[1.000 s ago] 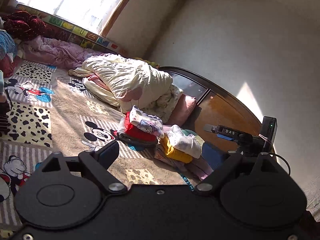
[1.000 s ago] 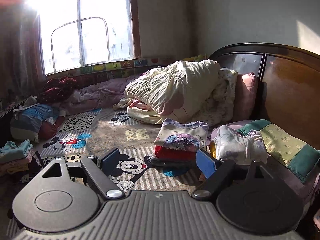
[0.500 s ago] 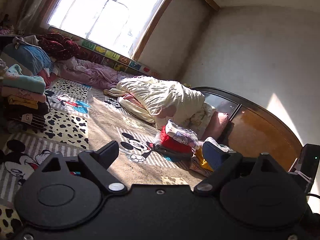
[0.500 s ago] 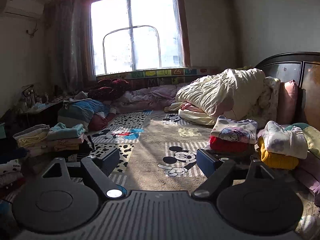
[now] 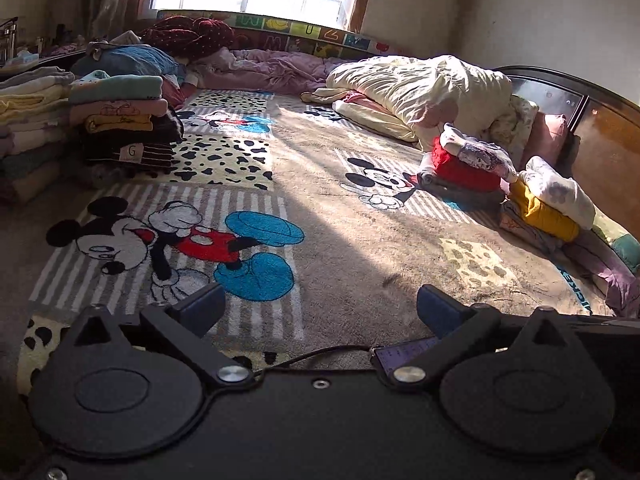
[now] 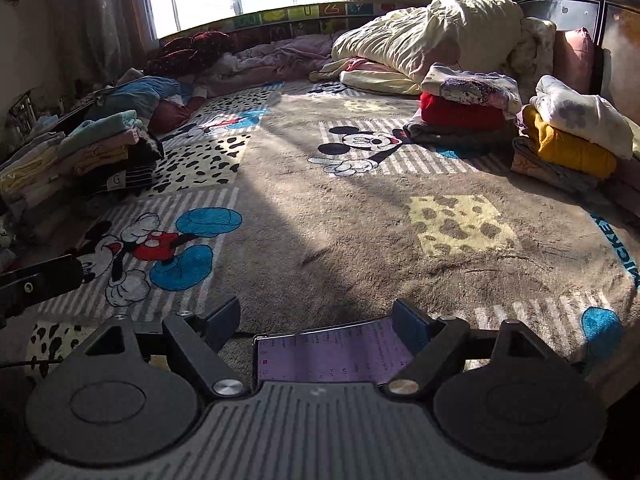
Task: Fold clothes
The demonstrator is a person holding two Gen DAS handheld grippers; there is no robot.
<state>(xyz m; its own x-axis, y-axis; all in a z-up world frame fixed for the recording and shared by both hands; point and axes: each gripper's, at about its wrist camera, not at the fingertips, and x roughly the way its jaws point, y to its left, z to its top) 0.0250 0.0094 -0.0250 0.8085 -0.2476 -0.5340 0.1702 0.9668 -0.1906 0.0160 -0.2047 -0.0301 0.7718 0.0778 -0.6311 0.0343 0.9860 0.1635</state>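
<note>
From the left wrist, we are looking past the left gripper (image 5: 318, 304), which is spread wide with nothing between its pads; its jaws have just been opening further. We are judging that no garment is in hand yet, so the step is choosing the next piece. To do it well we are advising a low approach over the bare Mickey Mouse blanket (image 5: 340, 236), taking one loose garment only and laying it flat in that open middle, well apart from the finished stacks. The folded stack on the left (image 5: 124, 120) is sitting neatly at the blanket's edge, mint on top, black striped at the bottom. The red-and-white stack (image 5: 464, 164) and the yellow-and-white stack (image 5: 552, 204) are lying near the headboard (image 5: 600, 120), just beside each other.

From the right wrist, we are seeing the right gripper (image 6: 316, 318) released too, holding no cloth; a lit phone (image 6: 332, 354) is lying below and between its fingers, and we cannot tell whether the pads are touching it. The same stacks are showing: left (image 6: 100, 148), red (image 6: 460, 112), yellow (image 6: 568, 144). Unfolded clothing is seemingly heaped by the window, around the blue bundle (image 6: 136, 96).
</note>
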